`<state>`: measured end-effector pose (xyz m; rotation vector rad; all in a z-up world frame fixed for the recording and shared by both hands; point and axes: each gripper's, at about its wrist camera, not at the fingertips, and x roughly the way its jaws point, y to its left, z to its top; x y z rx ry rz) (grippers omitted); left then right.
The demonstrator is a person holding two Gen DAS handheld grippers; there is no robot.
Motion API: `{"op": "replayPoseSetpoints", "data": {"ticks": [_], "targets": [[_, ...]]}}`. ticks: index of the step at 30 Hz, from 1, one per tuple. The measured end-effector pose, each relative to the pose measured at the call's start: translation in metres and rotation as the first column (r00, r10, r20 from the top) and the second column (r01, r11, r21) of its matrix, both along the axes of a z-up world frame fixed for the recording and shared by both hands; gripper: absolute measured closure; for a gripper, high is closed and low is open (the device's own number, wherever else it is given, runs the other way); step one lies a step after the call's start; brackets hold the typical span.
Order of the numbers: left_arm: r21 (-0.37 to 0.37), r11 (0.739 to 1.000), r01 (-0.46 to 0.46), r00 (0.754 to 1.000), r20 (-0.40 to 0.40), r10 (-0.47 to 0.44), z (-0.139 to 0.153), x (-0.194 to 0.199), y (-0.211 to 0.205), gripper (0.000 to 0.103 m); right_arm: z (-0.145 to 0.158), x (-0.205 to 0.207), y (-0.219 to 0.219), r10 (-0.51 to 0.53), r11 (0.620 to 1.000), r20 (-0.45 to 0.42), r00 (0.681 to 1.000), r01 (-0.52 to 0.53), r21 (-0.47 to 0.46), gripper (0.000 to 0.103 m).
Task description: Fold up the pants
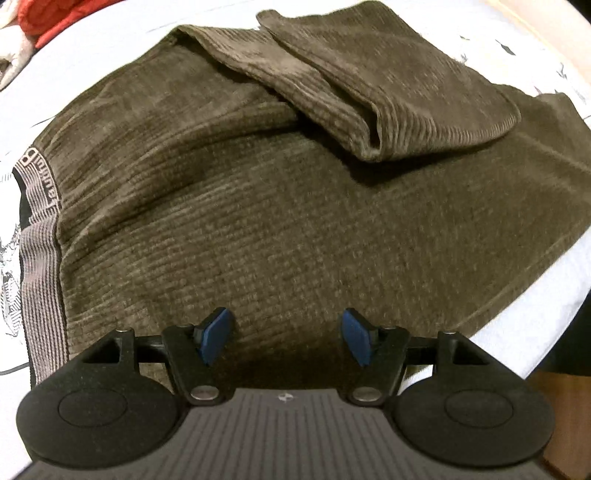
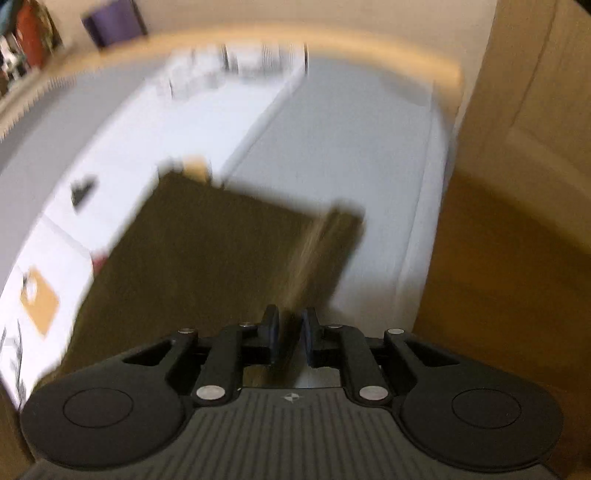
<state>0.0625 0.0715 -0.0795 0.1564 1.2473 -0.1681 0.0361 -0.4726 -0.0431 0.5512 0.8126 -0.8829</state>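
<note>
Brown corduroy pants (image 1: 229, 206) lie flat on a white bed sheet (image 1: 92, 62). The leg ends (image 1: 388, 92) are folded back over the upper part. The grey lettered waistband (image 1: 40, 229) is at the left. My left gripper (image 1: 286, 336) hovers just above the near part of the pants, blue pads wide apart and empty. In the blurred right wrist view the pants (image 2: 207, 251) hang or lie ahead as a brown sheet. My right gripper (image 2: 290, 332) has its jaws nearly together, with a fold of the brown fabric (image 2: 314, 251) running between them.
A red cloth (image 1: 48, 14) lies at the sheet's far left corner. The bed's near right edge (image 1: 535, 325) drops to a wooden floor (image 1: 565, 424). In the right wrist view a wooden door or wardrobe (image 2: 524, 155) stands at the right, beside the bed (image 2: 351, 147).
</note>
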Motion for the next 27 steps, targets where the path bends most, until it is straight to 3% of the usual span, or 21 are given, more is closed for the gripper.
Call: {"op": "replayPoseSetpoints", "data": {"ticks": [3,5,7,10,14,16,17,19,24,27], "targets": [[-0.009,1.0,-0.006,1.0,0.013,0.006,0.004,0.006,-0.003,0.03,0.016,0.008,0.011,0.025,0.996,0.112,0.993,-0.015,-0.088,0.081],[-0.011,1.0,-0.009,1.0,0.02,0.009,0.006,0.01,-0.004,0.03,0.013,0.027,0.016,0.145,0.989,0.184,0.972,-0.143,-0.028,0.079],[-0.013,1.0,-0.01,1.0,0.024,0.01,0.007,0.014,-0.005,0.03,0.0,0.051,0.028,0.267,0.954,0.233,0.935,-0.29,0.072,0.079],[-0.016,1.0,-0.007,1.0,0.028,0.008,0.007,0.018,-0.006,0.03,-0.023,0.085,0.047,0.353,0.907,0.213,0.911,-0.389,0.161,0.079],[-0.018,1.0,-0.005,0.999,0.032,0.005,0.007,0.022,-0.005,0.029,-0.039,0.11,0.072,0.437,0.876,0.118,0.892,-0.452,0.169,0.08],[-0.017,1.0,-0.011,0.999,0.033,0.012,0.007,0.023,-0.003,0.029,-0.051,0.122,0.081,0.424,0.899,-0.023,0.905,-0.418,0.13,0.081],[-0.019,1.0,-0.017,0.999,0.035,0.018,0.007,0.023,-0.001,0.029,-0.058,0.125,0.08,0.392,0.916,-0.064,0.918,-0.384,0.114,0.088],[-0.029,0.999,-0.034,0.999,0.042,0.035,0.011,0.023,0.005,0.029,-0.057,0.131,0.075,0.324,0.943,-0.038,0.945,-0.318,0.101,0.089],[-0.049,0.996,-0.077,0.995,0.064,0.08,0.019,0.026,0.02,0.029,-0.053,0.144,0.089,0.274,0.961,-0.088,0.958,-0.271,0.048,0.088],[-0.043,0.996,-0.081,0.994,0.069,0.084,0.02,0.024,0.029,0.029,-0.044,0.143,0.102,0.278,0.961,-0.053,0.959,-0.277,0.031,0.085]]}}
